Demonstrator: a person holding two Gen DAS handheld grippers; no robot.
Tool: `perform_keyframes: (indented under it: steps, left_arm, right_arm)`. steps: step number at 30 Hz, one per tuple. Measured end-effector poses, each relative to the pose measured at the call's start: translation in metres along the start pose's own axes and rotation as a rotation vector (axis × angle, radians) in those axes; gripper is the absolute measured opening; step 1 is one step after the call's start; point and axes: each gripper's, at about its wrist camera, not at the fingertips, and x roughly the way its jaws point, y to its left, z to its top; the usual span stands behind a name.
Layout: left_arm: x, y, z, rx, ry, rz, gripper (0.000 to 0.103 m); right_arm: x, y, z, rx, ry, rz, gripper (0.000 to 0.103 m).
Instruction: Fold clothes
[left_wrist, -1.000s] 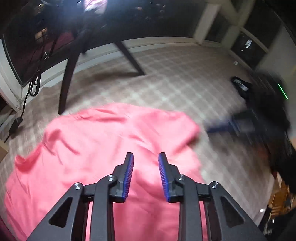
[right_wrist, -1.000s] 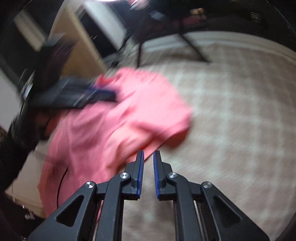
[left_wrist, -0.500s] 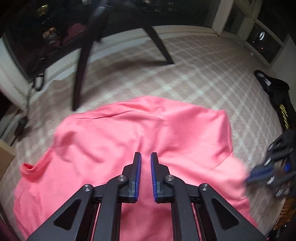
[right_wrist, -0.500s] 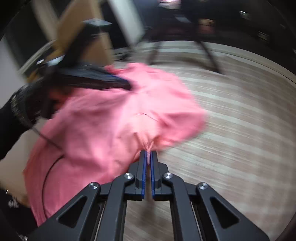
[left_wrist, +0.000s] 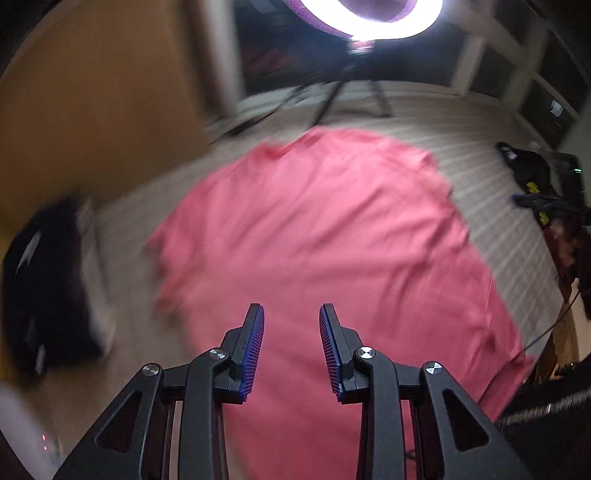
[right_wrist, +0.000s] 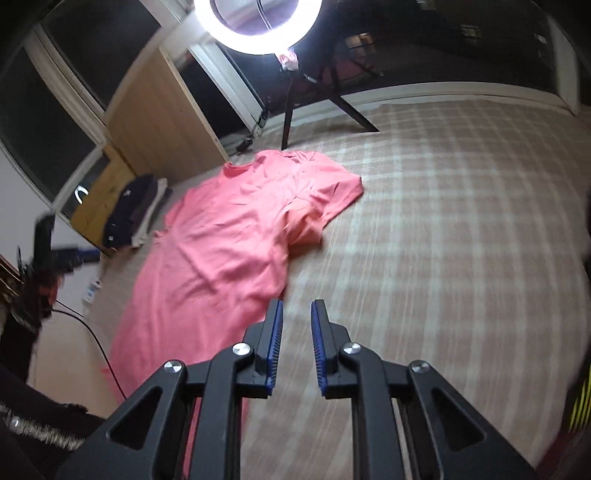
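Note:
A pink T-shirt (left_wrist: 325, 236) lies spread on the checked bed cover, its collar at the far end. In the right wrist view the same pink T-shirt (right_wrist: 229, 240) stretches from the lamp stand toward me, one sleeve bunched at its right side. My left gripper (left_wrist: 291, 325) hovers above the shirt's near part, jaws opening, nothing between them. My right gripper (right_wrist: 295, 317) hangs above the shirt's right edge, jaws opening and empty. The left gripper (right_wrist: 55, 254) shows blurred at the left of the right wrist view.
A ring light (right_wrist: 258, 26) on a dark tripod (right_wrist: 291, 110) stands past the shirt. Folded dark clothes (right_wrist: 133, 210) are stacked left of it by a wooden panel (right_wrist: 162, 122). Dark garments (left_wrist: 532, 184) lie at the right. The checked cover (right_wrist: 443, 221) runs wide to the right.
Both grippers closed on the shirt half a second ago, then let go and rose back from it. The shirt now lies flatter and longer, and both sets of jaws have opened.

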Motion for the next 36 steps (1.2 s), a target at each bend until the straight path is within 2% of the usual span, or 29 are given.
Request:
perform_keyframes:
  steps: [3, 5, 9, 12, 14, 17, 25, 32, 34, 35, 36]
  left_arm:
    - [-0.033, 0.032, -0.066, -0.085, 0.026, 0.046, 0.03]
    - [-0.047, 0.045, -0.112, -0.115, 0.043, 0.039, 0.03]
    - [-0.031, 0.045, -0.193, -0.111, 0.094, -0.008, 0.032]
    - [-0.015, 0.039, -0.235, -0.084, 0.111, -0.068, 0.032]
    - [-0.005, 0.032, -0.253, -0.074, 0.111, -0.102, 0.032]
    - [0.002, 0.024, -0.27, -0.051, 0.077, -0.144, 0.032]
    - [0.006, 0.003, -0.272, -0.06, 0.004, -0.198, 0.032]
    - [0.029, -0.013, -0.269, 0.016, 0.05, -0.116, 0.032]
    - [0.031, -0.011, -0.268, 0.014, 0.049, -0.124, 0.024]
    - [0.031, -0.011, -0.268, 0.013, 0.049, -0.127, 0.01]
    - [0.032, -0.01, -0.267, 0.01, 0.049, -0.132, 0.0]
  right_arm:
    - [-0.019, 0.025, -0.042, 0.049, 0.022, -0.022, 0.021]
    - [-0.017, 0.045, -0.071, 0.064, 0.049, -0.048, 0.025]
    - [0.007, 0.084, -0.129, 0.091, 0.118, -0.136, 0.025]
    - [0.021, 0.109, -0.159, 0.085, 0.154, -0.198, 0.025]
    - [0.022, 0.125, -0.171, 0.058, 0.148, -0.244, 0.025]
    - [0.018, 0.133, -0.179, 0.078, 0.131, -0.278, 0.025]
    - [0.012, 0.141, -0.189, 0.091, 0.105, -0.351, 0.025]
    - [0.016, 0.132, -0.191, 0.113, 0.118, -0.357, 0.025]
    - [0.012, 0.131, -0.192, 0.119, 0.111, -0.346, 0.028]
    - [0.01, 0.131, -0.193, 0.117, 0.11, -0.334, 0.03]
    - [0.009, 0.132, -0.195, 0.113, 0.109, -0.325, 0.032]
